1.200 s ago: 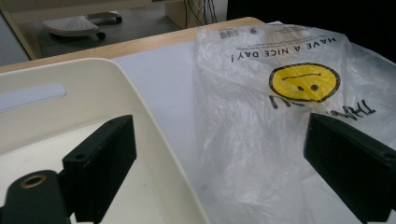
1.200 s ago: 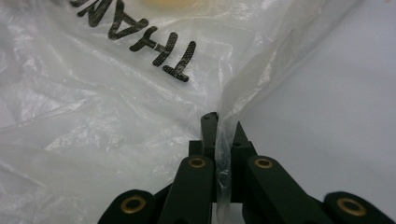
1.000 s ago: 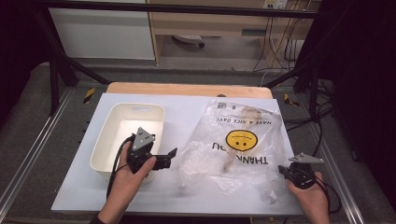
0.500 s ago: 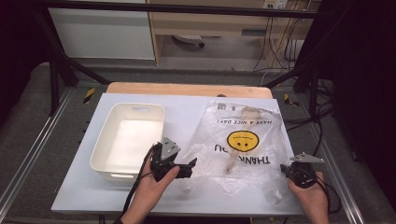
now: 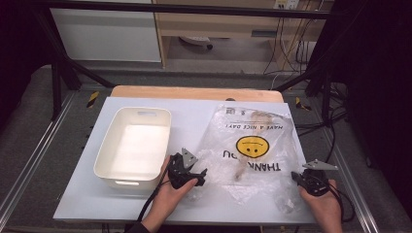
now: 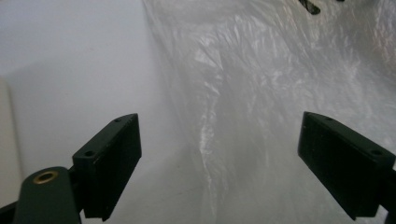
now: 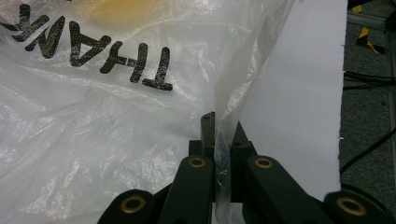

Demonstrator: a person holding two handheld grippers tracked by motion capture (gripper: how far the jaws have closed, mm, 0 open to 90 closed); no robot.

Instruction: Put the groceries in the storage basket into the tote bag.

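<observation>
A clear plastic bag [image 5: 252,145] with a yellow smiley and black "THANK YOU" print lies crumpled on the white table [image 5: 194,114]. A tan object [image 5: 240,169] shows through the bag. My left gripper [image 5: 200,175] sits low at the bag's left edge. In the left gripper view its jaws [image 6: 219,163] stand wide and have just been closing a little, with the bag's film [image 6: 261,93] lying between them untouched. My right gripper [image 5: 297,177] holds the bag's right edge. In the right gripper view it [image 7: 223,130] is shut on a fold of the bag [image 7: 93,116].
A white empty plastic bin [image 5: 108,145] stands left of the bag, close to my left hand. The table's right edge [image 7: 341,93] runs just beside the right gripper, with cables on the floor beyond. A wooden strip [image 5: 194,92] borders the far side.
My left gripper has moved right and down, from the bin's front corner to the bag's left edge. The right gripper has stayed put, still clamped on the bag.
</observation>
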